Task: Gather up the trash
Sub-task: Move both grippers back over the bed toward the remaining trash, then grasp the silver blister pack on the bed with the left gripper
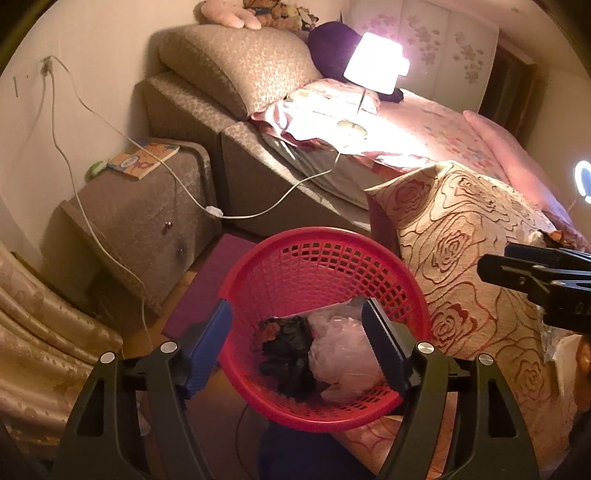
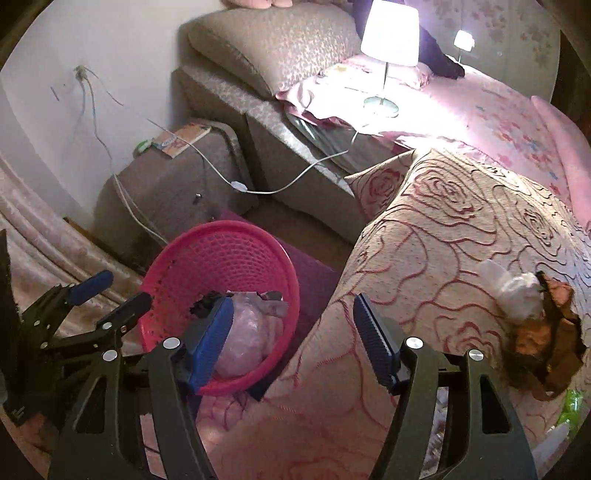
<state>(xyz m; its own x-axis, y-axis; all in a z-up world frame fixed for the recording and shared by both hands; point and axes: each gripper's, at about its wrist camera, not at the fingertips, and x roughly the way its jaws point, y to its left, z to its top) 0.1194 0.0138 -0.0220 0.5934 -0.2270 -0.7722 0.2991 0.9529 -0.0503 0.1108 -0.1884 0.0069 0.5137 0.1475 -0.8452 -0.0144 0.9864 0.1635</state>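
- Two pieces of trash lie on the rose-patterned bedspread (image 2: 424,229) well off to the right of the right tongs (image 2: 291,332): a crumpled white tissue (image 2: 511,291) and, touching it on the far side, a torn brown wrapper (image 2: 550,332).
- Between the two pairs of tongs stands the red mesh basket (image 1: 314,254), on the floor just beside the bed's edge; it sits directly ahead of the left tongs (image 1: 297,328), whose fingers frame it.
- Inside the basket there is a pale pink plastic bag (image 1: 340,350) on the right and a dark crumpled scrap (image 1: 288,354) touching it on the left.
- Left tongs: spread wide, nothing between the blue pads, hanging above the basket's mouth.
- Right tongs: likewise spread wide and holding nothing; the left pad is over the basket's rim, the right pad over the bedspread.
- Beyond the basket, a purple mat (image 1: 207,280) lies on the floor.
- Farther ahead and to the left, a brown upholstered nightstand (image 1: 147,206) carries a book (image 1: 144,158) on top.
- A white cord (image 1: 258,210) runs from the wall across the nightstand toward a lit lamp (image 1: 373,62) standing on the bed, far ahead of both tongs.
- Stuffed toys (image 1: 236,14) sit on the padded headboard (image 1: 236,62) at the very back.
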